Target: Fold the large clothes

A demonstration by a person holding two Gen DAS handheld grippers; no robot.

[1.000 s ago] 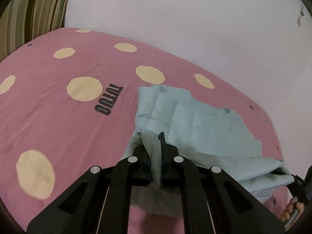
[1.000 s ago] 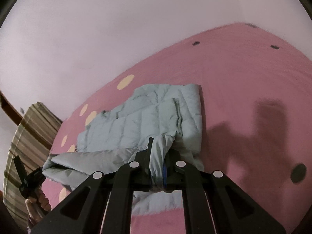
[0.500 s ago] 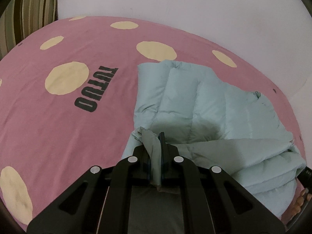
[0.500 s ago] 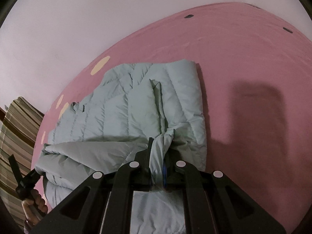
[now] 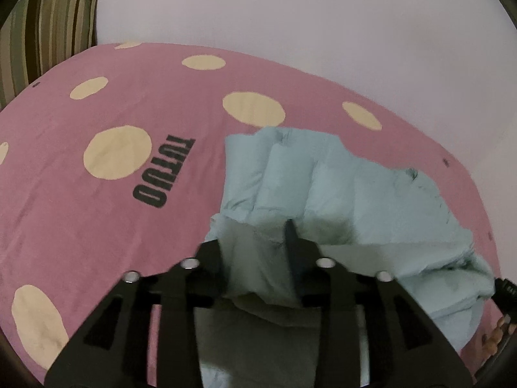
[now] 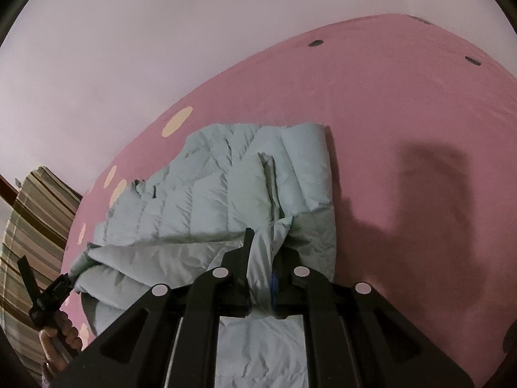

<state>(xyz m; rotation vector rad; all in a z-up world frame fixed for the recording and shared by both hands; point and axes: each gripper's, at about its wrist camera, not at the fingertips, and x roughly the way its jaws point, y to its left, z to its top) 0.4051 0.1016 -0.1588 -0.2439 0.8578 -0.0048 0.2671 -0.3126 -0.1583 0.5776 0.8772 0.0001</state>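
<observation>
Jacket [image 6: 226, 194] fold between opening left jaws; right jaws clamp its edge.

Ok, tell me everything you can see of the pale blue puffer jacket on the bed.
The jacket is pale blue-green, quilted in puffy stitched channels, and looks like thin shiny fabric. It lies partly folded on the pink bedsheet, its near edge doubled back over the rest. The right gripper is shut on a bunched fold. The left gripper has jaws opening, a fold between them. A dark mark shows at its far edge.
</observation>
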